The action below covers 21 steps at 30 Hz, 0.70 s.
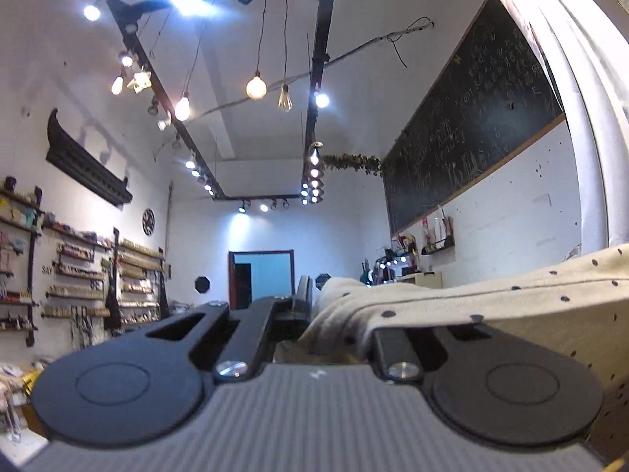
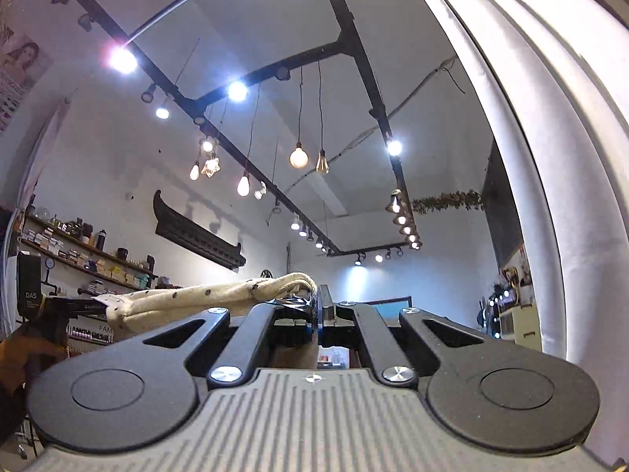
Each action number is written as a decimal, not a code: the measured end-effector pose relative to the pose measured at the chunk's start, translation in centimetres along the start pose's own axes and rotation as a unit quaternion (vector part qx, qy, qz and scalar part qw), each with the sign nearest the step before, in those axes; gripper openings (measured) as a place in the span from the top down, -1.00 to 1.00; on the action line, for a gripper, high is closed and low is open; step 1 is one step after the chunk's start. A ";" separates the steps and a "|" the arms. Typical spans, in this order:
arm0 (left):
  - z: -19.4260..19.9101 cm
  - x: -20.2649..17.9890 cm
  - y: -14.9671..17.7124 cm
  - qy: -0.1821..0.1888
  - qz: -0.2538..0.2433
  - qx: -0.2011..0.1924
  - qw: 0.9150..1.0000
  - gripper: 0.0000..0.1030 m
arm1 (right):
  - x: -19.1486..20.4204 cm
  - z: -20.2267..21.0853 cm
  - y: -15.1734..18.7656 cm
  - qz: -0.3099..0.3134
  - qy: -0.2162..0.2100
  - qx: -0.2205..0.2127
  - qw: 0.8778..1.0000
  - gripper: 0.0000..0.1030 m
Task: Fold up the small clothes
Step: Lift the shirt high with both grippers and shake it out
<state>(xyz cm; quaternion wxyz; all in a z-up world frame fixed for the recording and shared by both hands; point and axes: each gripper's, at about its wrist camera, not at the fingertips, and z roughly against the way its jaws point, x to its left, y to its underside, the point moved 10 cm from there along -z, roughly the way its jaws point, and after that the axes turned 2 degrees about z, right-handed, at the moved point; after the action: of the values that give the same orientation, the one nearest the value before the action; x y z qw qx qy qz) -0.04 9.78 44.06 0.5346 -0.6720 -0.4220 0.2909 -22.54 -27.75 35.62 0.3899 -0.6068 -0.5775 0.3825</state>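
Several lit bulbs [image 1: 256,87] under white ceiling [image 1: 236,126].

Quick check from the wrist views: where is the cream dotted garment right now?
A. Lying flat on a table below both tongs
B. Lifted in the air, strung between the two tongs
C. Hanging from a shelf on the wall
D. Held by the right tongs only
B: the cream dotted garment stretches from the right tongs across to the left tongs, and it drapes over the left tongs in their own view, with the ceiling behind.
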 end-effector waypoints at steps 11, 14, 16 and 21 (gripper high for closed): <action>-3.7 -1.2 10.9 0.018 0.045 0.143 0.988 0.74 | -1.7 -1.8 10.4 -0.041 0.044 0.122 0.991 0.96; -3.0 0.1 11.8 0.019 0.057 0.147 0.987 0.74 | -2.5 -1.8 12.6 -0.073 0.058 0.135 0.986 0.96; -1.9 1.4 12.0 0.001 0.067 0.140 0.988 0.74 | -2.0 -1.7 13.3 -0.105 0.041 0.140 0.984 0.96; 2.7 2.3 12.2 0.001 0.047 0.136 0.990 0.71 | -0.2 0.7 12.2 -0.108 0.032 0.132 0.985 0.96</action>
<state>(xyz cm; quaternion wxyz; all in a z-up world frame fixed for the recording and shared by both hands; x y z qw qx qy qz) 1.89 12.24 31.72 0.6071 -0.6127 -0.3456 0.3695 -18.27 -28.27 24.17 0.5235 -0.4965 -0.5713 0.3913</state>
